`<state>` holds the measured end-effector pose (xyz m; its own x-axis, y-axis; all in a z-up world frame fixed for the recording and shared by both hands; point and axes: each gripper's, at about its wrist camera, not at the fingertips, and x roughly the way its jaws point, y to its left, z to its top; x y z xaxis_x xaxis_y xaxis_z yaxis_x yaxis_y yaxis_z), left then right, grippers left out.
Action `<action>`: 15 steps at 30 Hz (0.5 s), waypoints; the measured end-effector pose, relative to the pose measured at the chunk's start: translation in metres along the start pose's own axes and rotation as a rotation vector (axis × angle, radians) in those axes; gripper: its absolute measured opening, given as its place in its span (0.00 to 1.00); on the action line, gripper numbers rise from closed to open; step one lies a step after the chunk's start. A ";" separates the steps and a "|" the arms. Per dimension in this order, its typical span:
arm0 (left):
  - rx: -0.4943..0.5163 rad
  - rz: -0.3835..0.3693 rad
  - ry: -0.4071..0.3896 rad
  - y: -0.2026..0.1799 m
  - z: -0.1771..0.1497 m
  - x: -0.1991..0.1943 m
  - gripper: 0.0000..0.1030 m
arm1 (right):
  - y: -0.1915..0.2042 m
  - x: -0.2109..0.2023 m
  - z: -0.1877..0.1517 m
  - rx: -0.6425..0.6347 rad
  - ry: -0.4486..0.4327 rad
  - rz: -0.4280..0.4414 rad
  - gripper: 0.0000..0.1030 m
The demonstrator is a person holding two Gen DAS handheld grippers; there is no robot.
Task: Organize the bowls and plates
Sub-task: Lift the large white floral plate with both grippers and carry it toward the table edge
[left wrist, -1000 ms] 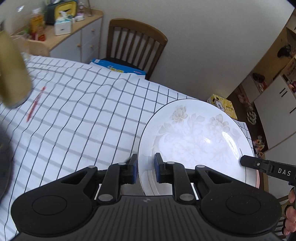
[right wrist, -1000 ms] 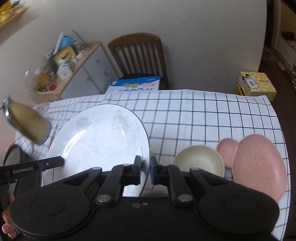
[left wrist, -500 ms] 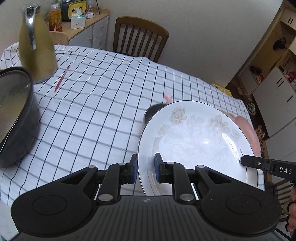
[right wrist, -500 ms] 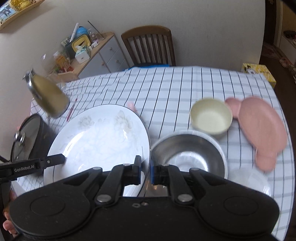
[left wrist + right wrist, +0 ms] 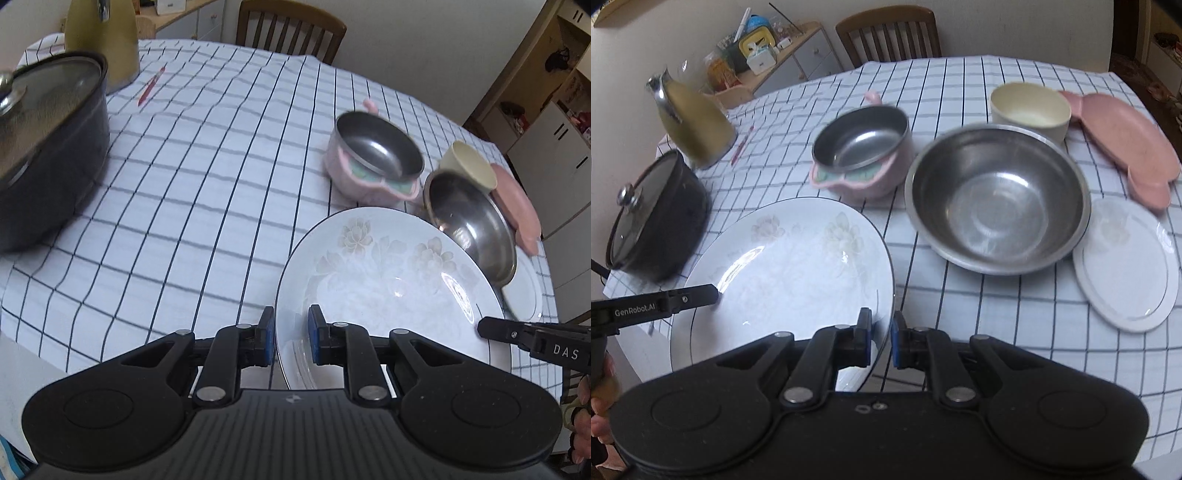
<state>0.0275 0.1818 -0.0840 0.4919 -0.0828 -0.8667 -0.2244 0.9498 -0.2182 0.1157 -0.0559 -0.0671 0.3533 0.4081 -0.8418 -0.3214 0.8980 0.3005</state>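
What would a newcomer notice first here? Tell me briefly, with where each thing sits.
The large floral white plate dominates the near edge of the checked tablecloth, gripped on its rim by both the left gripper and the right gripper. To its right sits a big steel bowl, with a small white plate beside it. A lidded black pot stands at the far left.

"DAS" on right tongs (image 5: 532,339); "GenRobot.AI" on left tongs (image 5: 653,304).
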 end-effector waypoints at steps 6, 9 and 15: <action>0.005 0.015 0.016 0.009 -0.024 0.020 0.17 | 0.001 0.018 -0.028 -0.003 0.007 -0.018 0.11; 0.000 0.011 0.031 0.012 -0.032 0.029 0.16 | -0.002 0.026 -0.040 0.003 0.011 -0.019 0.11; 0.004 0.007 0.049 0.014 -0.043 0.041 0.16 | -0.010 0.037 -0.052 0.018 0.021 -0.015 0.11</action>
<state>0.0083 0.1784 -0.1414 0.4490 -0.0908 -0.8889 -0.2242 0.9515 -0.2105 0.0862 -0.0580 -0.1244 0.3395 0.3910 -0.8555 -0.3002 0.9070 0.2954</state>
